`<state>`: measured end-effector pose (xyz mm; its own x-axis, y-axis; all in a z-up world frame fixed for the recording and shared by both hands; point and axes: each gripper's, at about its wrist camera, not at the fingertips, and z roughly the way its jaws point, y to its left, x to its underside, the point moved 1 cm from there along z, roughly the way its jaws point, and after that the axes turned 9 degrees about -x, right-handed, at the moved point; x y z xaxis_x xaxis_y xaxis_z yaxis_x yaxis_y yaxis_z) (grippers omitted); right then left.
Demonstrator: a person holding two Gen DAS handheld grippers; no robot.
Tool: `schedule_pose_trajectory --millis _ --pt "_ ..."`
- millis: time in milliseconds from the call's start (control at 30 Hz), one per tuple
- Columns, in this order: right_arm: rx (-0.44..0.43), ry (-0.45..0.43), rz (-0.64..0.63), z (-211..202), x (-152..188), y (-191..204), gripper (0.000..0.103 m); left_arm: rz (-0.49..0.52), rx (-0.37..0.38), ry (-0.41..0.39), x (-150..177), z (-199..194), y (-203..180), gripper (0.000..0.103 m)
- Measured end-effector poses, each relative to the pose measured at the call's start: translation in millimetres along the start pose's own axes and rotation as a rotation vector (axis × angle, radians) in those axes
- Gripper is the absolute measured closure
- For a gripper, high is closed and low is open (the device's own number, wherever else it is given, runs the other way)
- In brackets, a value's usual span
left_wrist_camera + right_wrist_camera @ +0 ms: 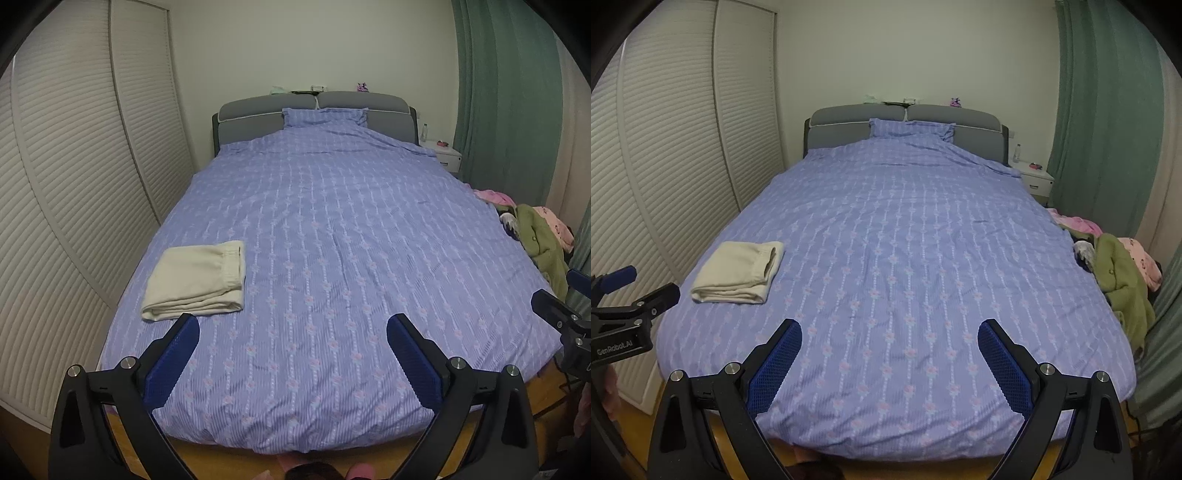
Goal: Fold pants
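The cream pants [195, 278] lie folded near the left edge of my blue floral duvet [332, 258], while my left gripper [293, 341] and right gripper [890, 345], both spread and empty, hover at the bed's foot, the fold seemingly complete.

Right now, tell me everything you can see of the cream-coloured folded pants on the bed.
The cream-coloured folded pants are a soft, thick-looking fabric folded into a compact, roughly rectangular stack of several layers. A gathered, elastic-looking waistband runs along the edge facing the bed's middle, and the layered fold edges face the foot. They lie flat on the purple patterned duvet, near the bed's left side by the louvred wardrobe doors. Only the duvet touches them; the left gripper and right gripper hang open, apart from them.
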<state>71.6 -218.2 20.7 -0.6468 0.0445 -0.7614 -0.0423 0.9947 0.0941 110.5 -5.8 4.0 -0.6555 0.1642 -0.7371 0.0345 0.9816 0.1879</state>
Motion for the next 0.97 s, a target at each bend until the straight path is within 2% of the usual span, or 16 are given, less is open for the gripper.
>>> schedule_pose_trajectory --millis 567,967 --pt "0.026 -0.019 0.058 -12.0 7.2 -29.4 0.006 0.057 0.015 -0.025 -7.9 -13.8 -29.8 0.000" --pt "0.028 -0.013 0.057 -9.6 5.6 -33.6 0.006 0.035 0.009 -0.008 -12.6 -8.1 -31.6 0.000"
